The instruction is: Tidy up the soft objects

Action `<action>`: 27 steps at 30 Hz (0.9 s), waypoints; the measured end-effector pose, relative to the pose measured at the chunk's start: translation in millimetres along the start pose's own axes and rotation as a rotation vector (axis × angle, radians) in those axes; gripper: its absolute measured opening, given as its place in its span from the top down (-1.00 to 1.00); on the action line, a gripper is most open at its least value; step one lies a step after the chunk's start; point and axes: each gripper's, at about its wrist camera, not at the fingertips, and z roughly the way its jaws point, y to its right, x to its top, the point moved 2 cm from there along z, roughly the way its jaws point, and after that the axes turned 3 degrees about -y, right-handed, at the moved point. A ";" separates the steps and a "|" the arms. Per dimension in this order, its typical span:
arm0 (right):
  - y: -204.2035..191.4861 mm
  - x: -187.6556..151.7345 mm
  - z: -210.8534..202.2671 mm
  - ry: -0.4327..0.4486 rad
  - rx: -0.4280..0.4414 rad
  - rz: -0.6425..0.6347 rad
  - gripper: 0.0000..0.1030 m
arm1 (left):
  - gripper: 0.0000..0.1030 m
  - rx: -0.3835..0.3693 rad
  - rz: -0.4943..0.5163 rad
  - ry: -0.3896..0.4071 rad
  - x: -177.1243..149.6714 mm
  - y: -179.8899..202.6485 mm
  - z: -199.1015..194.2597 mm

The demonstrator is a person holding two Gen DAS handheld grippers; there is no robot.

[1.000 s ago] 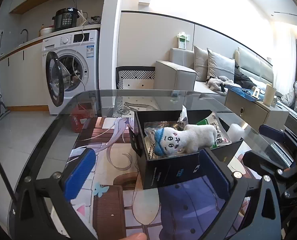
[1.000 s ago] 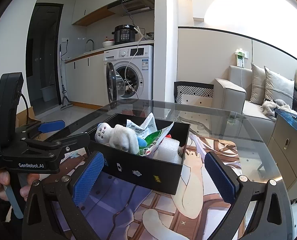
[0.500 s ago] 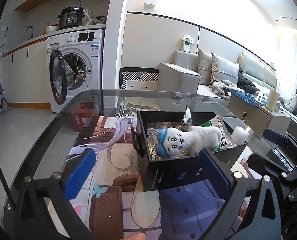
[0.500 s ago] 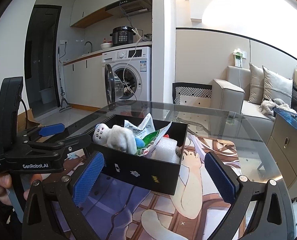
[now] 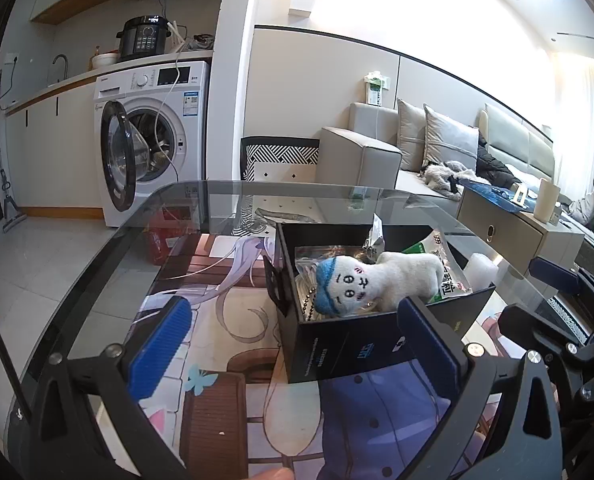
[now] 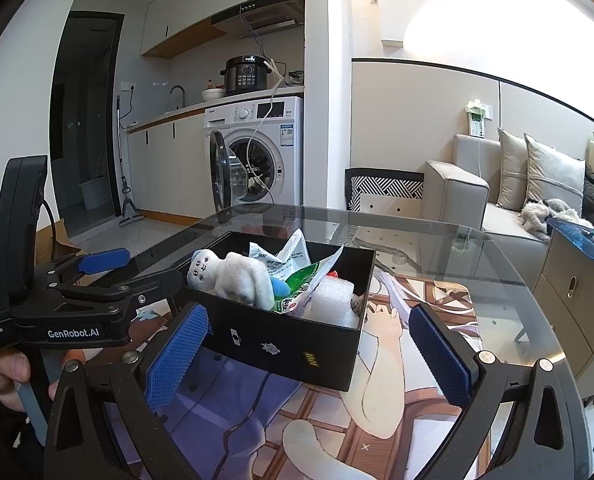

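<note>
I have both grippers hovering over the glass table (image 5: 201, 196), and both are spread wide with nothing between the blue pads. My left gripper (image 5: 293, 348) looks at the black box (image 5: 337, 352) from its near corner; the right pad sits in front of the box's front wall, though I cannot tell whether it touches. My right gripper (image 6: 307, 350) faces the same box (image 6: 289, 344) from the other side, and the left gripper (image 6: 97, 284) shows at the left of that view, just beside the box.

The soft things are all inside the box. The plush toy (image 5: 373, 284) — white, with a blue cap and a stitched face — lies on its side on top of the pile, its head toward the box's near corner in the left view. Behind it are a green and white plastic bag (image 6: 301, 280) and a block of white foam (image 6: 333, 300), which rests against the box's wall in the right view. A printed mat (image 6: 397, 364) lies under the glass — the box stands over it.
</note>
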 end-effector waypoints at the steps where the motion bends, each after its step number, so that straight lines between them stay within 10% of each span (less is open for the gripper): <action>1: -0.6 0.0 0.2 0.000 0.000 0.000 -0.99 | -1.00 0.002 0.002 0.000 0.1 0.3 0.1; 27: 0.0 -0.7 0.0 0.001 0.000 0.000 -0.99 | -1.00 0.002 0.006 0.001 -0.5 2.2 -0.8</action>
